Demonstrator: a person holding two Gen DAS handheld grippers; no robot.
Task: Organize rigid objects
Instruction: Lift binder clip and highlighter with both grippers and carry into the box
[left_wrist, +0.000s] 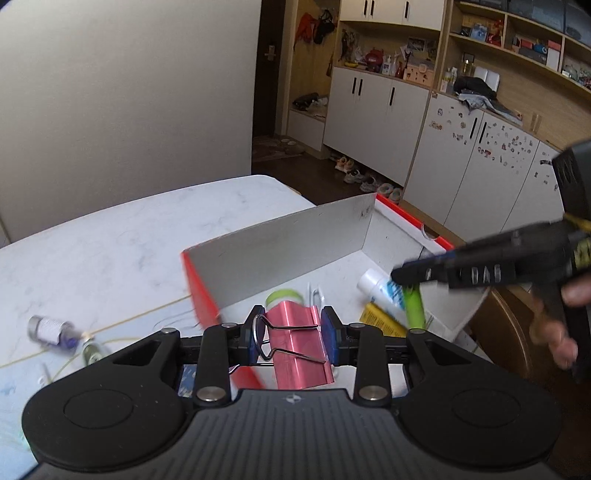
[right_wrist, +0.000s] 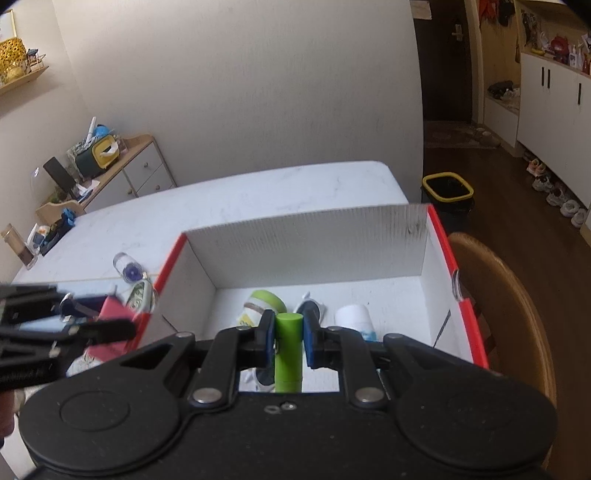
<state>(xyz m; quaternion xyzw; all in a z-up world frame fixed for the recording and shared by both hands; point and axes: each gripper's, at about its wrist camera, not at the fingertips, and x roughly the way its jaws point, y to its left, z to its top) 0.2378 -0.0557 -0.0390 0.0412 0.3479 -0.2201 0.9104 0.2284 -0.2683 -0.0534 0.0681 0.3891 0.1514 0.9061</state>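
Note:
My left gripper (left_wrist: 293, 334) is shut on a pink binder clip (left_wrist: 295, 332) and holds it over the near left corner of an open red-edged cardboard box (left_wrist: 280, 243). My right gripper (right_wrist: 289, 338) is shut on a green cylinder (right_wrist: 288, 350) and holds it above the box (right_wrist: 306, 236) interior. In the left wrist view the right gripper (left_wrist: 400, 277) comes in from the right with the green cylinder (left_wrist: 413, 308). Inside the box lie a green-capped jar (right_wrist: 264, 302), a white bottle (right_wrist: 354, 319) and a yellow item (left_wrist: 380, 321).
On the white marble table (left_wrist: 110, 236) left of the box lie a small purple-capped bottle (left_wrist: 51, 330) and another small bottle (right_wrist: 140, 293). A wooden chair (right_wrist: 506, 295) stands to the right of the box. Cabinets and shoes are beyond.

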